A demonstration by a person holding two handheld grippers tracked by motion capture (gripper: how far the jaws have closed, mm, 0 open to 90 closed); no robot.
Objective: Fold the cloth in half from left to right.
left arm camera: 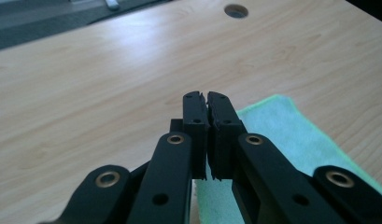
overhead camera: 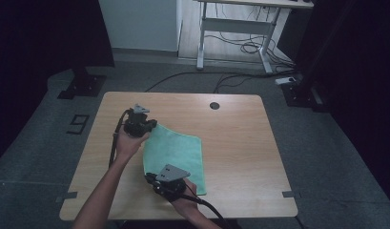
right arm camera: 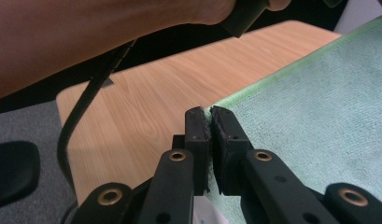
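A green cloth (overhead camera: 176, 152) lies flat on the wooden table (overhead camera: 235, 138), left of its middle. My left gripper (overhead camera: 149, 127) sits at the cloth's far left corner. In the left gripper view, that gripper (left arm camera: 206, 99) is shut, with the cloth (left arm camera: 282, 126) running in under and between its jaws. My right gripper (overhead camera: 150, 177) is at the cloth's near left corner. In the right gripper view, it (right arm camera: 210, 113) is shut, with the corner of the cloth (right arm camera: 319, 102) pinched at its tips.
A round cable hole (overhead camera: 214, 105) is in the table's far edge. The person's left forearm (right arm camera: 86, 37) and a black cable (right arm camera: 74, 121) cross above the table's left end. On the floor behind stand a white desk frame (overhead camera: 202, 43) with loose cables and dark stands.
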